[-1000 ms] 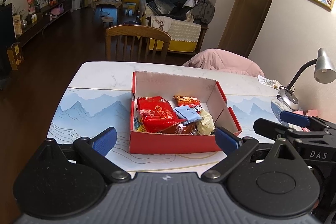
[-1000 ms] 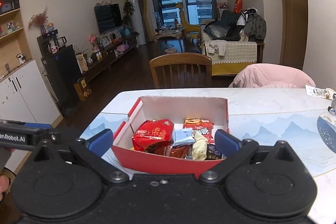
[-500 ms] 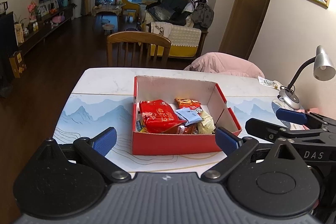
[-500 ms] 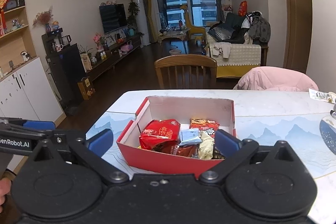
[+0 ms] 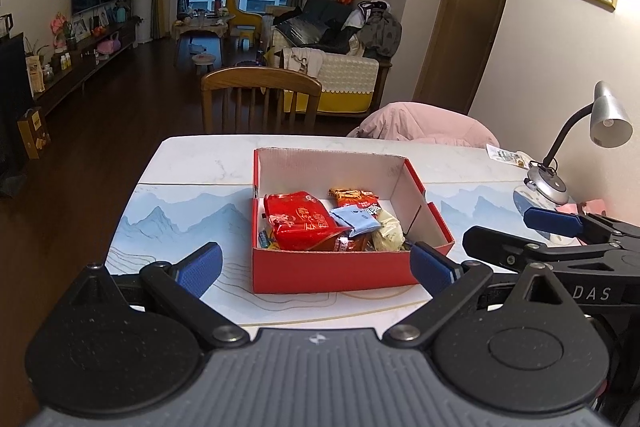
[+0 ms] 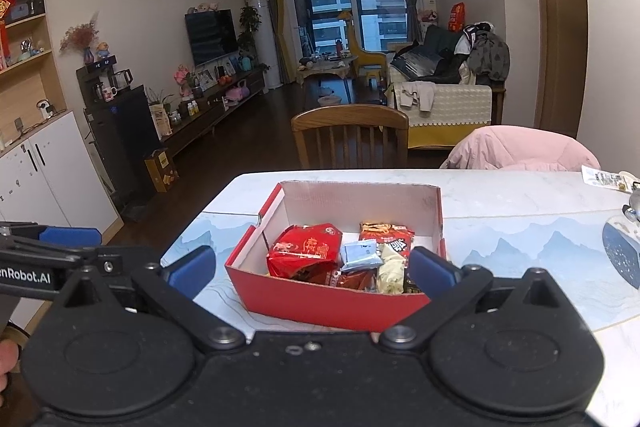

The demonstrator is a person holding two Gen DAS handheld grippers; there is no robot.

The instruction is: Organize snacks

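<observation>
A red cardboard box (image 5: 332,273) stands on the table in front of me and holds several snack packets: a big red bag (image 5: 302,221), an orange packet (image 5: 354,197), a light blue packet (image 5: 356,219) and a pale yellow one (image 5: 388,233). The box (image 6: 320,293) and red bag (image 6: 306,251) also show in the right wrist view. My left gripper (image 5: 316,269) is open and empty, held back from the box's near side. My right gripper (image 6: 312,269) is open and empty, also near the box's front wall. The right gripper shows at the right of the left wrist view (image 5: 552,227).
The table (image 5: 200,163) has a blue mountain-print mat (image 5: 180,219). A desk lamp (image 5: 560,163) and a small packet (image 5: 506,155) stand at the right. A wooden chair (image 5: 260,99) and a pink jacket (image 5: 424,123) are behind the table.
Both grippers have drawn back and up from the box, so it looks smaller and farther. The box and snacks have not moved.
</observation>
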